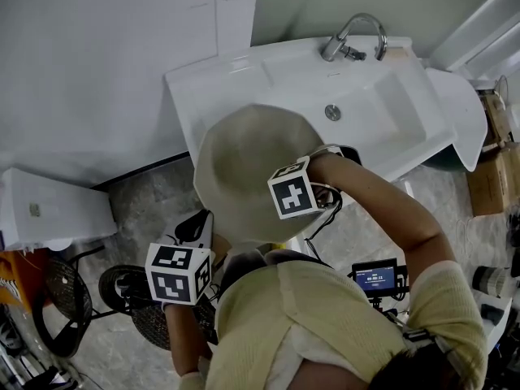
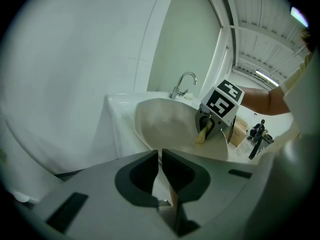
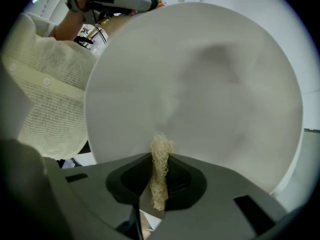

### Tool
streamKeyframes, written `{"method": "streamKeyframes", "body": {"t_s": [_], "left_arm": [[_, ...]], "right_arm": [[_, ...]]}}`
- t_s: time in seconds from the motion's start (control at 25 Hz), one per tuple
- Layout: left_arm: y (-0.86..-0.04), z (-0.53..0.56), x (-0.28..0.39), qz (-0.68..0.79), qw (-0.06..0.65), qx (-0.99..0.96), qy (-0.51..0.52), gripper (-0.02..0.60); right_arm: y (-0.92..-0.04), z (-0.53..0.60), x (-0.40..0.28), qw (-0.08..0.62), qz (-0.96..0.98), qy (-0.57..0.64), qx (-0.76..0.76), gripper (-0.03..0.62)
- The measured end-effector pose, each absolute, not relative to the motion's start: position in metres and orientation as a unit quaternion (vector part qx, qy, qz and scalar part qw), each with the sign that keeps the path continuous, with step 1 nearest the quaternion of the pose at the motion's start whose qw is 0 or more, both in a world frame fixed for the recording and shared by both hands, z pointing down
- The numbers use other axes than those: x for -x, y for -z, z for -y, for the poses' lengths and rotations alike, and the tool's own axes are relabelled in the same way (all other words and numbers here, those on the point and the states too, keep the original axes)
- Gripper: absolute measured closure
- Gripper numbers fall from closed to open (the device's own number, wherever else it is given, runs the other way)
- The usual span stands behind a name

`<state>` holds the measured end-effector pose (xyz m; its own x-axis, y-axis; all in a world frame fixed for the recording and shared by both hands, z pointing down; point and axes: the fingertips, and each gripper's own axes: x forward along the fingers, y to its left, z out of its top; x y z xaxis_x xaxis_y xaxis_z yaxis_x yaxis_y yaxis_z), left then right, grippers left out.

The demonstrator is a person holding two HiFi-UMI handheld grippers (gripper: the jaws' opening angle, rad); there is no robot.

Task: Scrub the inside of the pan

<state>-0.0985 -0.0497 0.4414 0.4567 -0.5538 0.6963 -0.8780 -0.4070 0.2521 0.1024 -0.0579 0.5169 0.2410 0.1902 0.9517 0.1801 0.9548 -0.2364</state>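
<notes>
One pan (image 1: pixel 244 169) near white sink (image 1: pixel 244 73); marbled floor (image 1: pixel 150 205)

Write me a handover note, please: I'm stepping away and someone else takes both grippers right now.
Left gripper: jaws shut on the pan at its handle end, holding it tilted just in front of the sink.
Right gripper: jaws shut on a fibrous scrubber, whose tip is against the pan's inner surface near the rim.
Done: the scrubber is in contact inside the pan. How much is scrubbed cannot be told, and no dirt shows.
Left: work the scrubber over the whole inside, then probably rinse under the faucet.
</notes>
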Motion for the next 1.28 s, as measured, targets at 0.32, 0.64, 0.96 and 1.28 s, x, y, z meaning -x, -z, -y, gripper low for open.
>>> {"method": "streamKeyframes", "body": {"t_s": [0.32,0.64,0.96,1.28], "left_arm": [[-0.441,0.049,0.097,0.45,0.304,-0.795,-0.27,0.505],[-0.442,0.049,0.095,0.45,0.296,-0.796,-0.278,0.507],[-0.442,0.049,0.095,0.448,0.303,-0.796,-0.274,0.507],[-0.442,0.049,0.094,0.446,0.305,-0.796,-0.273,0.507]], "right_arm": [[-0.524,0.098,-0.114,0.822,0.56,0.081,0.066,0.52],[-0.523,0.133,-0.111,0.83,0.541,0.134,-0.006,0.52],[-0.521,0.179,-0.094,0.8,0.551,0.22,-0.092,0.52],[-0.508,0.215,-0.07,0.754,0.558,0.305,-0.165,0.52]]}}
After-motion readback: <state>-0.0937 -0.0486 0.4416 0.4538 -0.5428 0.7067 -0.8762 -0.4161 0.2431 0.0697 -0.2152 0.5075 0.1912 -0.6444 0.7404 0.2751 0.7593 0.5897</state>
